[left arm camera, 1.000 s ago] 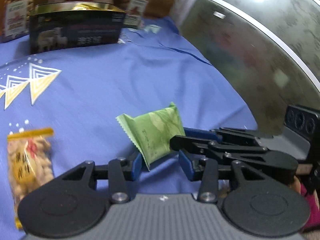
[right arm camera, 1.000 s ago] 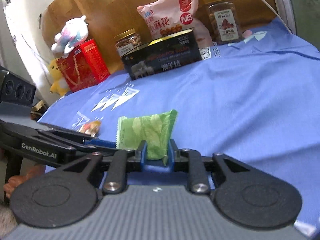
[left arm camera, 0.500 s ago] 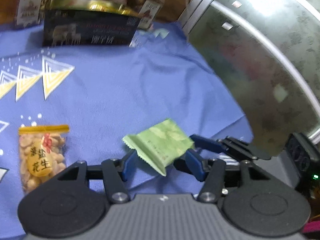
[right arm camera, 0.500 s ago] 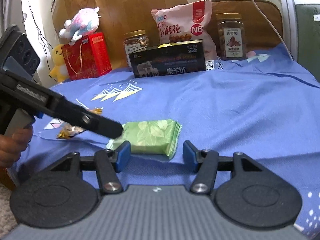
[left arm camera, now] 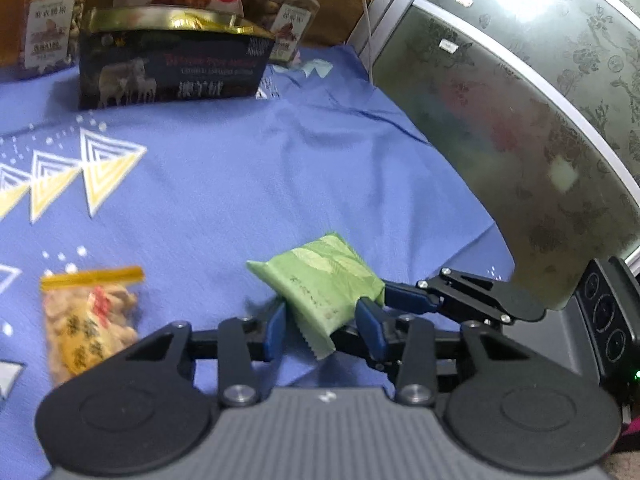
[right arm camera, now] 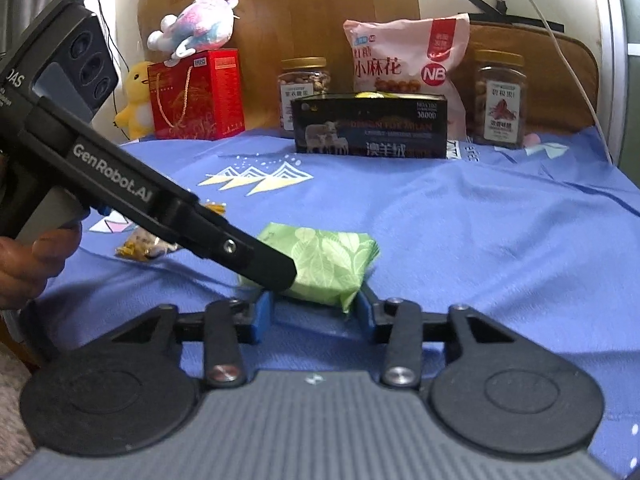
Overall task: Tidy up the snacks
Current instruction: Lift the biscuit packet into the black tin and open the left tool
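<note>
A green leaf-print snack packet (left arm camera: 326,284) lies on the blue cloth (left arm camera: 224,184), also seen in the right wrist view (right arm camera: 320,264). My left gripper (left arm camera: 322,330) is open, with its jaws on either side of the packet's near end. My right gripper (right arm camera: 312,314) is open just in front of the packet; in the left wrist view its fingers (left arm camera: 404,300) reach the packet from the right. A clear bag of peanuts with a yellow strip (left arm camera: 88,316) lies to the left.
At the back stand a dark box with sheep (right arm camera: 370,126), a pink snack bag (right arm camera: 404,60), two nut jars (right arm camera: 500,100), a red gift box (right arm camera: 196,96) and plush toys (right arm camera: 196,26). The cloth edge drops off at the right beside a grey patterned panel (left arm camera: 520,128).
My right gripper opened and let go of the green packet, which dropped flat on the cloth. My left gripper moved in around the packet's end and narrowed its opening.
</note>
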Tool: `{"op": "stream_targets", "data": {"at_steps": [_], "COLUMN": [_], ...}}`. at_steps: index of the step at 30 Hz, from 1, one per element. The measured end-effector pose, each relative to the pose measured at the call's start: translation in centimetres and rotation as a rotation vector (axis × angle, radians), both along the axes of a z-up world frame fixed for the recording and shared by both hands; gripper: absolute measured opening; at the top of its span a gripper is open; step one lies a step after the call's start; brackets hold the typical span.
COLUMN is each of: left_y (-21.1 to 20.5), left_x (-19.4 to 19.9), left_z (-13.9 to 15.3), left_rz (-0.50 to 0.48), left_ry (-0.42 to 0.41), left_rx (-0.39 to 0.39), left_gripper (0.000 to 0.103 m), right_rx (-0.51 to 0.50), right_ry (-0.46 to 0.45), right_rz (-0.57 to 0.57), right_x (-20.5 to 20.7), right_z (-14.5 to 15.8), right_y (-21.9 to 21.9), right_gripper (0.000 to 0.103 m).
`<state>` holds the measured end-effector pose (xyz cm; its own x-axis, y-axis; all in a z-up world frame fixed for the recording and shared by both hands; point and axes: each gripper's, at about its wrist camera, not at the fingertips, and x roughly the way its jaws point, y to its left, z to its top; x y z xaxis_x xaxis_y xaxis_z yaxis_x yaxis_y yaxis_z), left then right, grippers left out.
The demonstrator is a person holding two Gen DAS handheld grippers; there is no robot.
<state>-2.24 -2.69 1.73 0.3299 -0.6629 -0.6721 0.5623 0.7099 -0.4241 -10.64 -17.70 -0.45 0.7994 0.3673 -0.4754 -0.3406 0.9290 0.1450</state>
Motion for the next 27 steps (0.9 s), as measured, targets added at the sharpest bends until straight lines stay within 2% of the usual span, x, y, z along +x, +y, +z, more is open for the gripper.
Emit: {"op": "stream_targets", "data": {"at_steps": [6,12,16,20,24,27], "left_y": [1.3,2.3,2.0,1.1,0.2,-0.1], "left_x": [1.2,5.1,8.9,13.8,19.2,22.7], "left_z": [1.9,4.7,7.0,8.7,8.8,7.9], "left_rz": [0.028,0.097,0.139,0.175,0.209,0.241], "left_ry": [-0.05,-0.102,-0.164,-0.206,-0.206,-0.178], "left_rx": [-0.018,-0.023,-0.022,-0.04,-0.063,-0.073], "left_gripper": [0.038,0.038,0.038,0.038,0.038,0.038], "right_rx": [-0.007,-0.012,-0.048,-0.012,0.05,0.039], "right_ry": [-0.041,-0.092,-0.159,-0.187,-0.165,-0.147], "right_rz": [0.012,0.014,-0.006,-0.042,-0.079,-0.094], "right_x": [1.6,6.0,9.6,14.5,19.7,23.1], "right_z": [1.4,3.3,4.9,6.3,6.5,5.9], "right_y": [0.9,2.0,2.5,1.5,-0.3,-0.6], "right_gripper": [0.041,0.041,0.041,0.041,0.041,0.041]}}
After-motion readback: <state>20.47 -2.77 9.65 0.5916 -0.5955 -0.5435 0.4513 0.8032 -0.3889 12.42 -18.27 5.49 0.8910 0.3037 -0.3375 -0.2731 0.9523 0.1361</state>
